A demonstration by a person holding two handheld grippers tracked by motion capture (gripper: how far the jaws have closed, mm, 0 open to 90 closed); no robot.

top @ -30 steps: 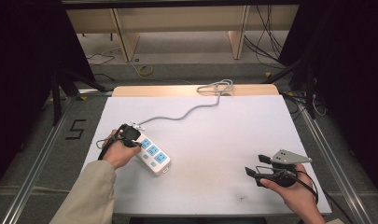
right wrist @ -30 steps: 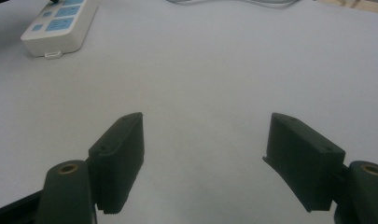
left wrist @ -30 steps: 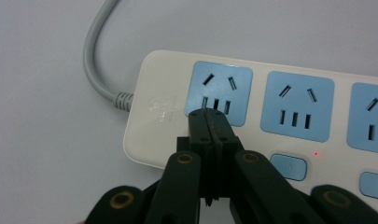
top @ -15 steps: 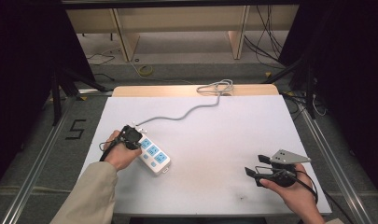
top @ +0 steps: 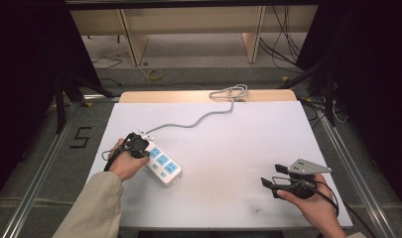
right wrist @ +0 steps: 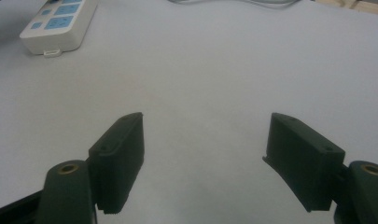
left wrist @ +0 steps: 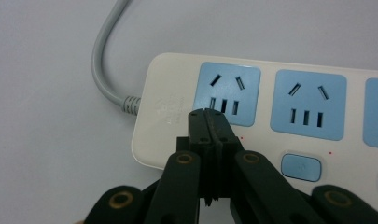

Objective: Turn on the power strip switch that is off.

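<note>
Two grippers in play, one matters. Left gripper (left wrist: 209,122) has its jaws pressed together with nothing between them, tips sitting over the cable end of the power strip (top: 161,164), right at the blank corner next to the first blue socket (left wrist: 227,94). Can't tell from the left gripper view whether the tips actually touch the casing or hover just above it.

Strip lies on the left half of the counter (top: 228,148), long axis running diagonally: cable end toward the far left, free end toward the near centre. Grey cable (top: 198,120) leaves the far end and snakes off to the back edge of the counter.

Key relation: the closed jaws point across the strip's short side, coming in from its near-left edge, with the row of sockets and the blue switch buttons (left wrist: 301,167) stretching off to the right of the tips. My read is a poke or push with closed tips; the nearest button is just right of the tips and slightly closer to the camera.

Right gripper (top: 268,184) is well apart, near-right of the counter, jaws wide apart and empty, pointing toward the strip's free end. Left hand is clearly the nearer one.
</note>
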